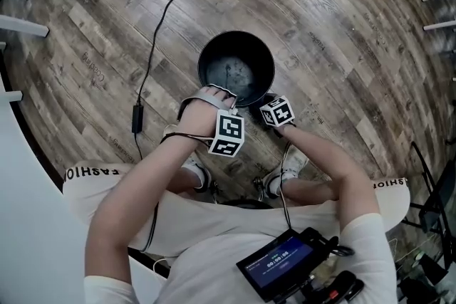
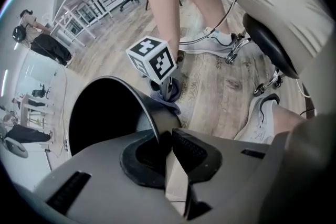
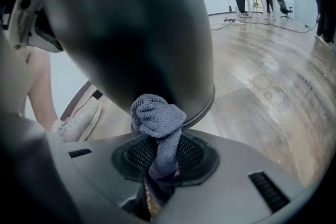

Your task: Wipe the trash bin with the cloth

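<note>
The round black trash bin (image 1: 211, 48) stands on the wood-plank floor (image 1: 342, 25) at the middle of the head view, just above the person's shoes. I see my left gripper (image 2: 169, 140) closed onto the bin's near rim, with the thin wall pinched between its pads. My right gripper (image 3: 160, 157) is clamped on the bunched grey-blue knit cloth (image 3: 157, 117). The cloth is pressed against the bin's outer wall.

Black trash bin (image 1: 211, 53) (round), bunched grey cloth (image 3: 157, 115)

Trash bin (image 1: 214, 60) on floor (image 1: 342, 25), ahead of shoes (image 1: 196, 171), cloth (image 3: 157, 115) against its side
</note>
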{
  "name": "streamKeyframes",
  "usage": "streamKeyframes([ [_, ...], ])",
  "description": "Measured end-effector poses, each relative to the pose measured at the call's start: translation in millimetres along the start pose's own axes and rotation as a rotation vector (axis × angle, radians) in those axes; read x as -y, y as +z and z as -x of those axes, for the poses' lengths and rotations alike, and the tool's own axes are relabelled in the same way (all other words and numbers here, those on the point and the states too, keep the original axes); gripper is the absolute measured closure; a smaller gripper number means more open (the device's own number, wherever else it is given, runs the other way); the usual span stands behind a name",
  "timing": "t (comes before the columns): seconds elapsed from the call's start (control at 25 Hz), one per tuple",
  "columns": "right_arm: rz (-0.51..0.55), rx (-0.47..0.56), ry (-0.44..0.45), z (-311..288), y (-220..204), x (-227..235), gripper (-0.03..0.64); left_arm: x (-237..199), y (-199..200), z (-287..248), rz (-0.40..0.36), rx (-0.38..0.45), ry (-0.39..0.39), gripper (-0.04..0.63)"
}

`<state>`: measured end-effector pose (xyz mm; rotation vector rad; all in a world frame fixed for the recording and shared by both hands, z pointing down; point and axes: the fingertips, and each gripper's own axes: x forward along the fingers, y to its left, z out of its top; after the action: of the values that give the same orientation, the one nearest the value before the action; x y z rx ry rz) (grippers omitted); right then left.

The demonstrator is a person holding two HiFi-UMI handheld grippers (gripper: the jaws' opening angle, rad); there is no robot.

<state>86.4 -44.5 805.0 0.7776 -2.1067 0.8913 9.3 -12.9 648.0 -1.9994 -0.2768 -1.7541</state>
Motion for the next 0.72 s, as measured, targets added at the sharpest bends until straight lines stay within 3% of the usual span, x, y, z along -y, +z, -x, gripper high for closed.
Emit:
streamKeyframes([
  [0.28,-0.123,-0.038,-0.029,-13,-1,19,0.532,-5,9,-2,0.063,0.042,0.013,0.543],
  [0.44,-0.066,-0.079,0.040,20,4,2,0.532,0,7,-1,0.039,0.018,0.020,0.530],
  [0.6,-0.023,-0.025,0.122,76,30,-22,0.532,2,-3,1,0.049,-0.016,-0.008,0.454],
  [0.72,0.017,0.038,0.187,119,54,-51,0.532,8,-11,0,0.079,-0.032,-0.042,0.443],
])
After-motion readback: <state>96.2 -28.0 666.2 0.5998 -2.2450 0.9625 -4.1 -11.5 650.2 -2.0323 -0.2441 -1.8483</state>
